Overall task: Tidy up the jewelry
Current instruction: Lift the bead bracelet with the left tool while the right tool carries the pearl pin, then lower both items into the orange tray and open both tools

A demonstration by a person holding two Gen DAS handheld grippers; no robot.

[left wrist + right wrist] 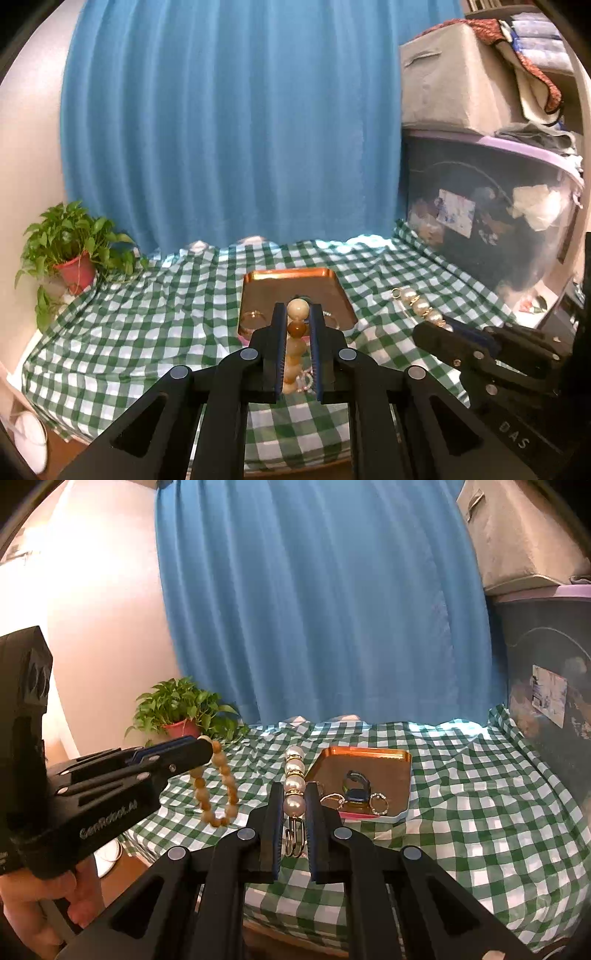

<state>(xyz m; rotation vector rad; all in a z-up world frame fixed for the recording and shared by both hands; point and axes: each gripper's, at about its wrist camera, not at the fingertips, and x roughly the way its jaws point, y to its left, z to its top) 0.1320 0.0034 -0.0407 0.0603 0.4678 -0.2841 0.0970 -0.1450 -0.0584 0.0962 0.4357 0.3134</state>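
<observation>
Gripping round wooden bead bracelet (214, 786) in left jaws, glossy pearl clip (294, 779) in right jaws, copper tray (399, 775) beyond

— The bead bracelet (216, 786) looks like matt, tan wood; the pearl clip (294, 781) is glossy, with gold metal spacers.
— And the tray (391, 775)?
— Smooth coppery metal, softly shiny. The checked tablecloth (461, 812) is creased woven cloth, and both gripper bodies are matt black plastic.
</observation>
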